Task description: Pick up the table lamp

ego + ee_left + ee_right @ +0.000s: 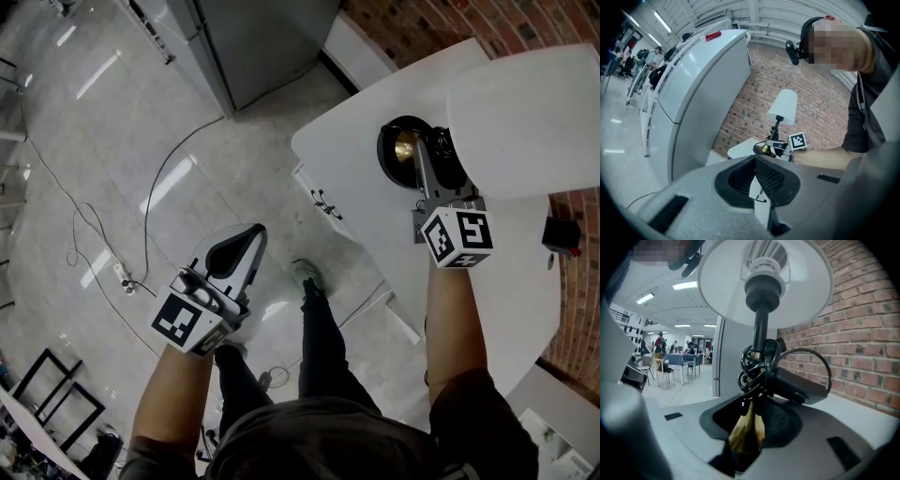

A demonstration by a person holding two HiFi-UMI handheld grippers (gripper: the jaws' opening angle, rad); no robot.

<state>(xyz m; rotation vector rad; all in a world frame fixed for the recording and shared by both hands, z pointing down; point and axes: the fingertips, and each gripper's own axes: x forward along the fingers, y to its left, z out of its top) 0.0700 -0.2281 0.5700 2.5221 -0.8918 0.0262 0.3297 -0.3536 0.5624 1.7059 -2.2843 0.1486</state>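
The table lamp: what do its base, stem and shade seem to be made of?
Base: likely brass or brass-plated metal, golden with a dull shine. Stem: black, smooth, probably painted metal or plastic. Shade: white and matt, fabric or plastic; the look cannot decide.

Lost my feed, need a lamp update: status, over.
Left tongs open, empty. Right tongs clamped on brass base of table lamp. Cord coiled round stem, just above the grip.

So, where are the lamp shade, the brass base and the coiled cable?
lamp shade (pixel 525 122), head view, outer side
brass base (pixel 746 430), right gripper view, sloping side
coiled cable (pixel 757 366), right gripper view, loops at stem
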